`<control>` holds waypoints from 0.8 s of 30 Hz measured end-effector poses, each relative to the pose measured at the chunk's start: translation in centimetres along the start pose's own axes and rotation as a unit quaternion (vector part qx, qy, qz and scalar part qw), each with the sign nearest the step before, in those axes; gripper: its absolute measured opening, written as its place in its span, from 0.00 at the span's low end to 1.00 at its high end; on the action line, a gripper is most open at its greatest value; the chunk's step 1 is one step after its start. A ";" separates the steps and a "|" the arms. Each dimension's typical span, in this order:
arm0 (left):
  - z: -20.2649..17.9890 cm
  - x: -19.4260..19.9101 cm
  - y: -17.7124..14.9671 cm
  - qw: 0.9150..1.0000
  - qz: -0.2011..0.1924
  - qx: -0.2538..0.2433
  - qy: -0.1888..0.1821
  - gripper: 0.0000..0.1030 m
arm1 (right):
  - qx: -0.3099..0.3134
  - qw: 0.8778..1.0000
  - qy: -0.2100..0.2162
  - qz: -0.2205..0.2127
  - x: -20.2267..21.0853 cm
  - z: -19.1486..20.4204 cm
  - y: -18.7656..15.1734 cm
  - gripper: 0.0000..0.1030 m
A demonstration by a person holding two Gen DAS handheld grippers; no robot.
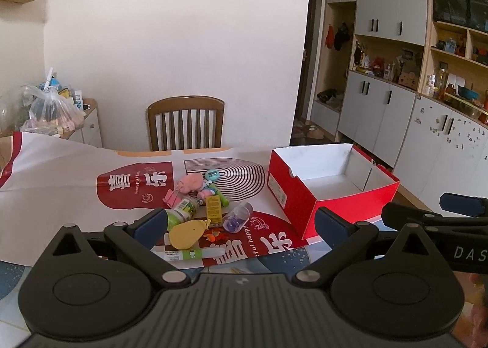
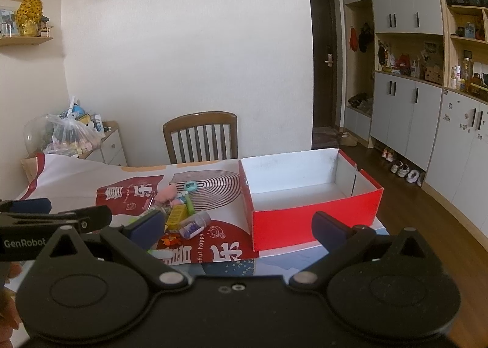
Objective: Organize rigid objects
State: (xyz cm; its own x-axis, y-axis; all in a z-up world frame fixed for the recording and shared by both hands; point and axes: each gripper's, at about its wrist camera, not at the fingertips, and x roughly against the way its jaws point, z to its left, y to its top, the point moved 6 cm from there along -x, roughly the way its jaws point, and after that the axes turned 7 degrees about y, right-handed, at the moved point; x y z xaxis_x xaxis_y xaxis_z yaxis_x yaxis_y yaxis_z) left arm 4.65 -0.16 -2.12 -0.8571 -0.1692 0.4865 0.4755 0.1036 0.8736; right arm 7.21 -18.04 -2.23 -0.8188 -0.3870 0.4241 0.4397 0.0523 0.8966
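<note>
A pile of small items lies on the printed sheet: a yellow pear-shaped piece [image 1: 184, 233], a green-lidded jar [image 1: 183, 210], a yellow box [image 1: 213, 208], a clear bottle with purple contents [image 1: 238, 216], a pink plush [image 1: 192, 182], a teal gadget [image 1: 213, 175] and a white-green tube [image 1: 190, 254]. An open red box [image 1: 344, 206] with a white inside stands to their right, empty. My left gripper [image 1: 241, 226] is open, just short of the pile. My right gripper [image 2: 239, 226] is open, before the red box [image 2: 314, 221] and right of the bottle [image 2: 193, 224].
A wooden chair [image 1: 186, 123] stands behind the table against the white wall. A side cabinet with a plastic bag [image 1: 50, 111] is at the far left. Cupboards and shelves [image 1: 396, 79] line the right side of the room. The table's front edge is near both grippers.
</note>
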 end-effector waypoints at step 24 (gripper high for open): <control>2.8 -4.6 -0.6 0.999 0.027 0.023 0.041 1.00 | 0.005 0.998 0.056 0.034 -5.5 0.7 0.0 1.00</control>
State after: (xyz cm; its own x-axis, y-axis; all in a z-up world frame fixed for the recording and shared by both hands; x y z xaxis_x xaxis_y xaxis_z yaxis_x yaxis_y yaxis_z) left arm 7.73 3.30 -4.90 -0.8101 -0.2419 0.5341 0.5099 0.1592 0.8454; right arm 11.41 -15.26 -4.44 -0.7409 -0.4823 0.4673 0.4886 0.0902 0.8678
